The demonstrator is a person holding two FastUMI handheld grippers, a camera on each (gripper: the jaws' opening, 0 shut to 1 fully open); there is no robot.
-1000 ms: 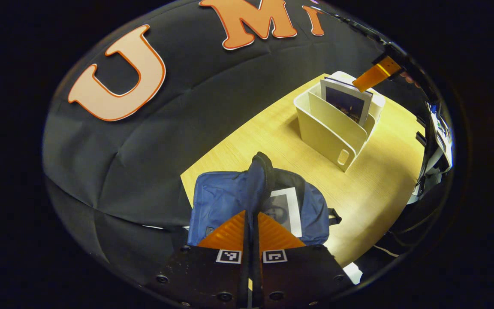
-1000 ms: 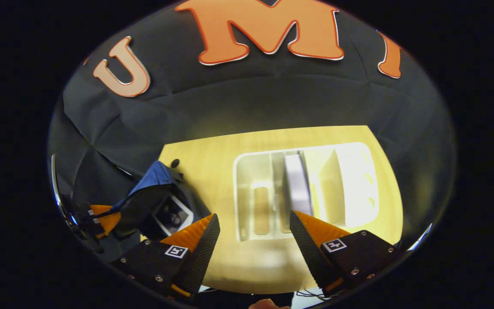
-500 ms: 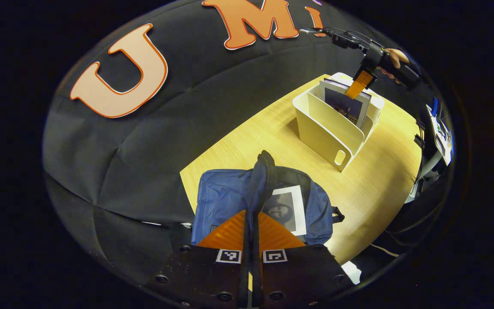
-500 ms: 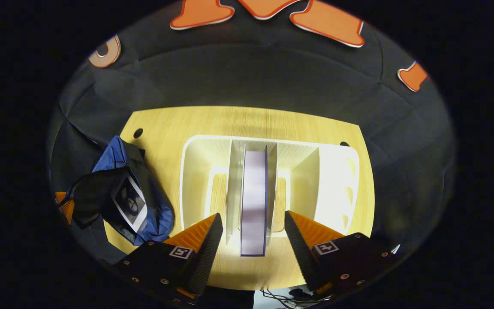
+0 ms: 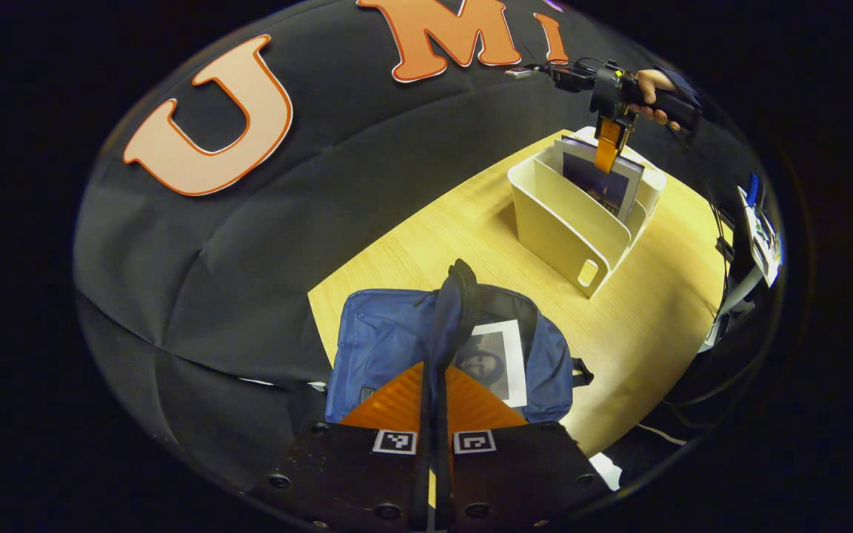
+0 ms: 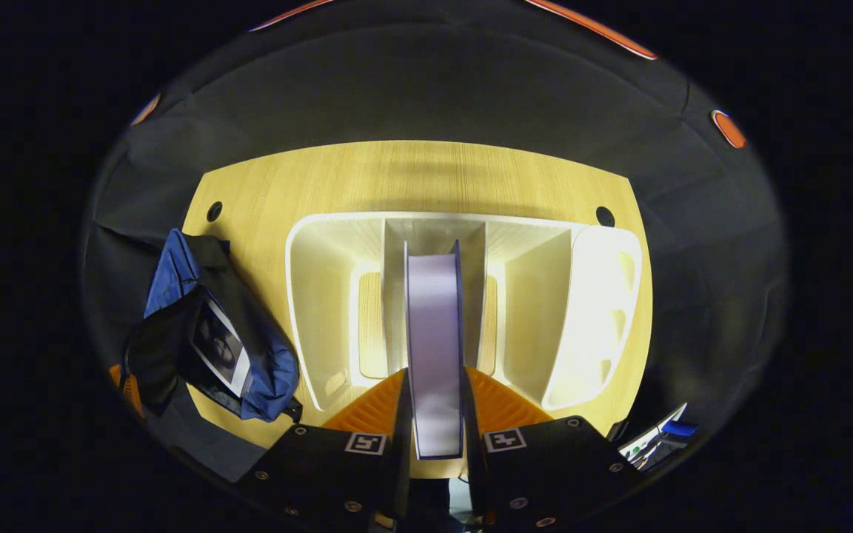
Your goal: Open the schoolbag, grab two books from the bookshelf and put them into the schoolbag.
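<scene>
Two books are visible: one book (image 5: 499, 360) lies inside the open schoolbag (image 5: 386, 344); a second book (image 6: 434, 340) stands upright in the middle compartment of the white bookshelf (image 6: 597, 311) on the wooden table (image 6: 412, 174). The right gripper (image 6: 434, 385) has both fingers (image 6: 375, 403) pressed against the covers of the standing book. The left gripper (image 5: 434, 392) has its fingers together, clamped on the raised edge of the schoolbag opening. A hand (image 5: 652, 92) holds the right gripper. The bag's interior is dark and hard to make out.
</scene>
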